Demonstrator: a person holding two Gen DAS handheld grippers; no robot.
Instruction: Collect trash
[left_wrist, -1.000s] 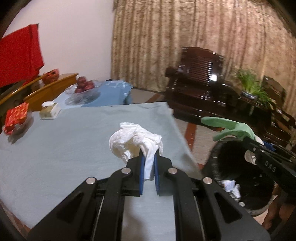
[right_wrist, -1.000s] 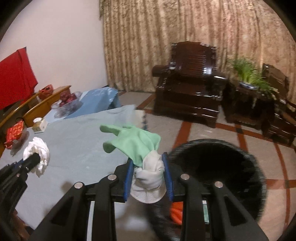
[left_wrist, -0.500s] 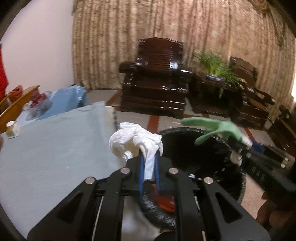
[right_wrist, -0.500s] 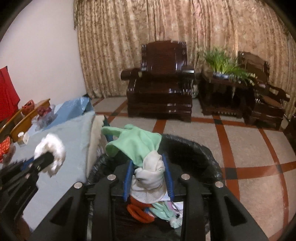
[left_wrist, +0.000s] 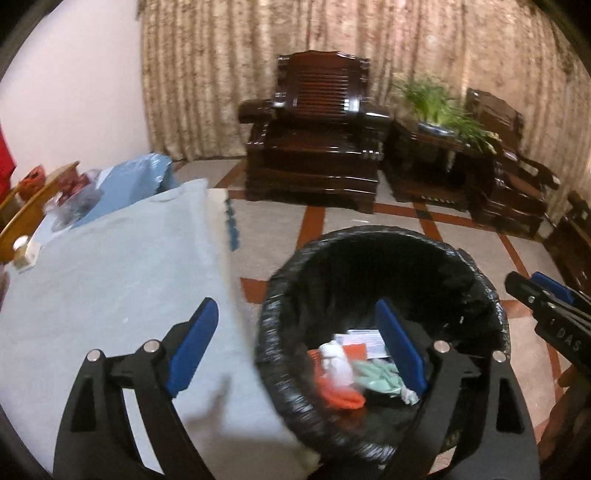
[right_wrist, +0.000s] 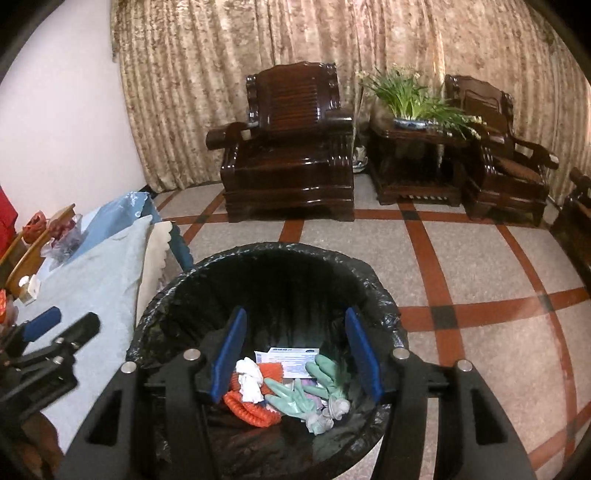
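Both grippers have just been opening over the bin (right_wrist: 266, 258) — left gripper (left_wrist: 295, 343) and right gripper (right_wrist: 295, 350) apart, empty. White tissue (right_wrist: 249, 378) and green glove (right_wrist: 306, 391) lie inside, seemingly touching, toward six o'clock.

1. Left tongs (left_wrist: 295, 343): jaws have just been opening and now stand spread wide, blue pads (left_wrist: 192, 343) far apart, nothing between them.
2. Right tongs (right_wrist: 297, 354): also just been opening, gap a bit narrower, nothing gripped.
3. Both tilt downward, side by side, each peeking into the other's view.
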